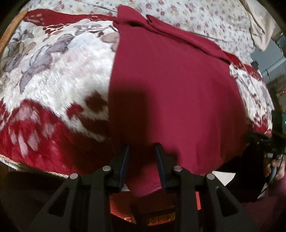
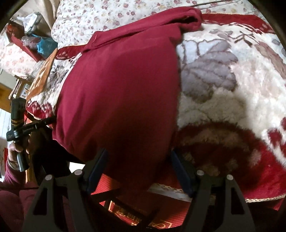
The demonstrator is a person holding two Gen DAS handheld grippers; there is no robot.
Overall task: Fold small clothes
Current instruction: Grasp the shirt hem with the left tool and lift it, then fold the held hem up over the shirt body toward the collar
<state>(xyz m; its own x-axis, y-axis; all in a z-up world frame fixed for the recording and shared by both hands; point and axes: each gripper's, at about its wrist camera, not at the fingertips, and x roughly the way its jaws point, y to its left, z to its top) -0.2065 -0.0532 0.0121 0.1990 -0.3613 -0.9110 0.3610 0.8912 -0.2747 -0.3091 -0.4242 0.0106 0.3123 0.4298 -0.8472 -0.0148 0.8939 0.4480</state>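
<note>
Nearest the left wrist camera, the left gripper point(image 1: 142, 151) is seen with its 2 black fingers point(image 1: 125, 160) standing close together, clamped on the near hem of a maroon garment point(image 1: 169, 80). A corner of the cloth hangs down between and below the blue pads. From that pinch the garment is spread away from the camera over a plush blanket point(image 1: 59, 75) patterned in white, grey leaves and deep red. At its far end a folded band of the same cloth — a sleeve or collar, which cannot be told — lies slanted across the top. Beyond it a small-flowered bedsheet point(image 1: 205, 19) is visible. At the right edge the other gripper's black body and the hand point(image 1: 276, 160) on it are partly shown. Motion blur smears the blanket's left side.

Nearest the right wrist camera, the right gripper point(image 2: 138, 155) is shown with its jaws standing wide apart. The garment's point(image 2: 121, 85) near edge sits between the 2 fingers point(image 2: 98, 164), but the pads are not pressed on it — the grip is released. The cloth bulges upward and reaches toward a bunched end at the top. The blanket point(image 2: 232, 75) lies to the right, and the flowered sheet point(image 2: 93, 16) lies beyond. At the left edge the left gripper's handle is held in a hand point(image 2: 17, 148) with a maroon sleeve point(image 2: 12, 180) below it. Clutter lies at the top left, too blurred to name.
</note>
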